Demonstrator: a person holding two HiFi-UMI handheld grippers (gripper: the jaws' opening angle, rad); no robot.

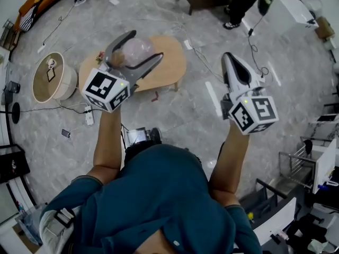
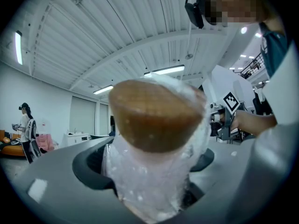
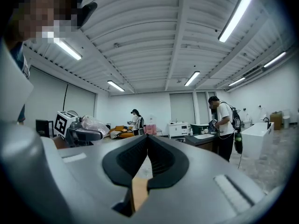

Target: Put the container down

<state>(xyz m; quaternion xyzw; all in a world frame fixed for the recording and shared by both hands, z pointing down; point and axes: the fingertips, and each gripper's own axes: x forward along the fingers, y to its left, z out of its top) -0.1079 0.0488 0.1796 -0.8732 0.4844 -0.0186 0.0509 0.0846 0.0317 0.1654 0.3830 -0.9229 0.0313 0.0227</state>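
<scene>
Container: clear, crinkled plastic with a brown round end; the brown end faces the camera in the left gripper view.
Place of container: between the jaws of the left gripper, up in the air. In the head view it shows over the left part of the table; in the left gripper view only ceiling and room are behind it, so it does not rest on any surface.
Left gripper: it grips the container. The dark pads press on the plastic from both sides, and the jaws stay apart by the width of the container. Its marker cube is at the near end, above the person's left forearm.
Right gripper: closed and holding nothing; the two jaws meet at the tips. A tan strip shows low in the narrow gap near the base, and I cannot tell what it is. This gripper is well apart from the container, to the right of it.
Right cube: at the near end of the right gripper, above the right forearm.
Table: low, light wood, with rounded shape, on the grey floor far below the grippers.
Round drum: pale, on the floor to the left of the table.
Cables: thin, lying on the floor around the table.
People: one stands far right in the right gripper view, a second one is farther back near the middle.
</scene>
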